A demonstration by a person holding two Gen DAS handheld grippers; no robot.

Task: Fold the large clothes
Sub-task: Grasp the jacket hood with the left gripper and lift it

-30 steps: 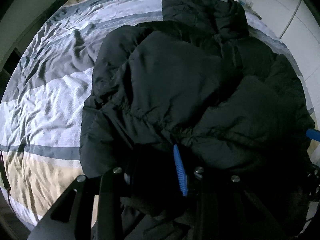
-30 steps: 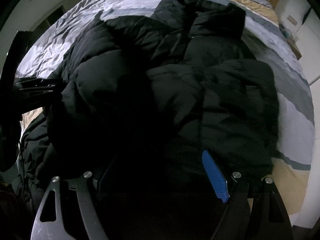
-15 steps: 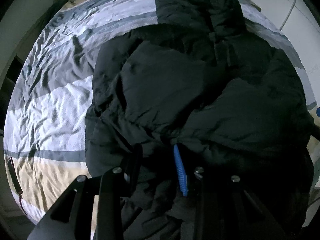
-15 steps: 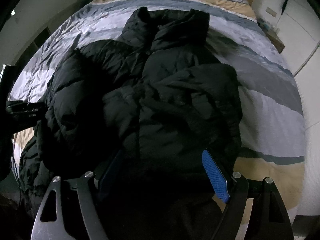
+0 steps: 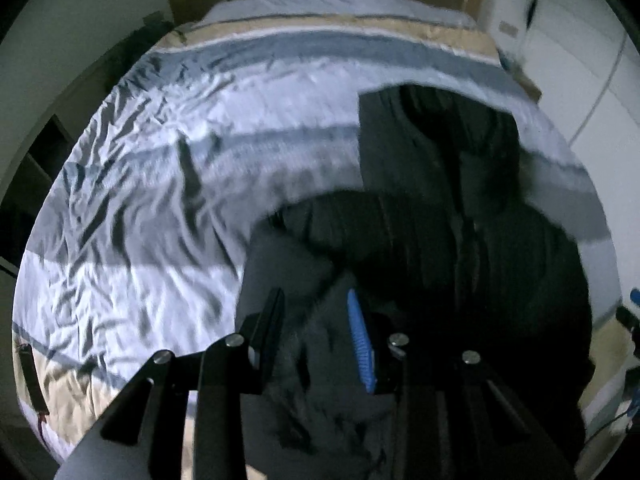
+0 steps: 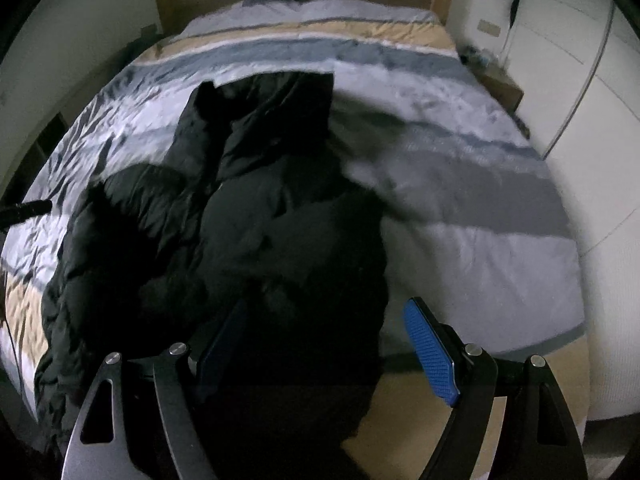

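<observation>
A big black puffy jacket [image 5: 460, 240] lies on the bed [image 5: 160, 208]. The bed has a cover with blue, white and tan stripes. In the left wrist view the jacket fills the lower right of the frame, and its collar points to the top. In the right wrist view it sits left of the middle.

The left tool [image 5: 316, 336] is pinching the bottom edge of the jacket. The black cloth is bunched up between its two fingers. I think it holds that edge so it can lift it and fold it up toward the collar.

The right tool [image 6: 320, 344] is spread wide. The jacket's lower edge lies between its fingers. The blue pad [image 6: 430, 354] on the right does not touch the cloth, so this tool is not gripping. The jacket looks lumpy, so the fold is not neat yet.
</observation>
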